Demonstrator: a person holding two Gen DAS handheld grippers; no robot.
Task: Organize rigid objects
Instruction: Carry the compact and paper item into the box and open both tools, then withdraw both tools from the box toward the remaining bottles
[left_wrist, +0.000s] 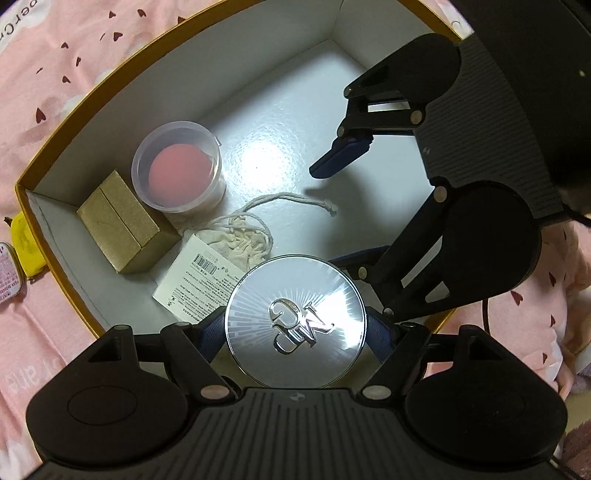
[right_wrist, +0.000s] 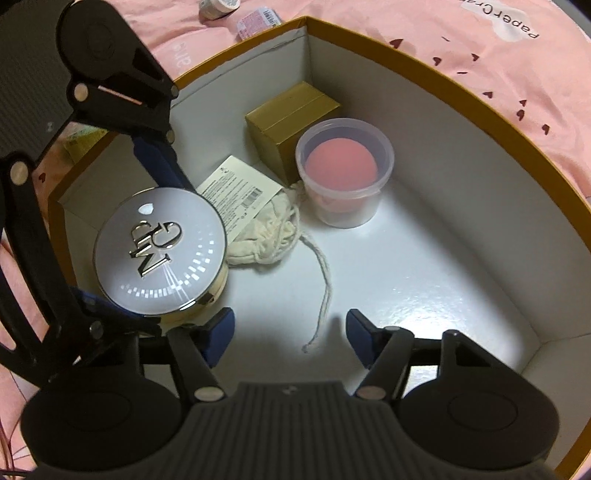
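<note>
Left tongs (left_wrist: 295, 328) clamping round silver compact (left_wrist: 294, 321) — mirrored lid, raised monogram

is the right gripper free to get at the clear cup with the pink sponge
Probably yes. The right gripper is open and empty, and the clear cup stands ahead over bare box floor; only the pouch's string lies near that path.

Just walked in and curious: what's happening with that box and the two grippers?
The left gripper has its jaws shut on a round silver compact, holding it over the white box. The right gripper hangs open and empty over the box floor. Already in the box: a gold carton, a clear tub with a pink sponge and a drawstring pouch with a paper tag.
</note>
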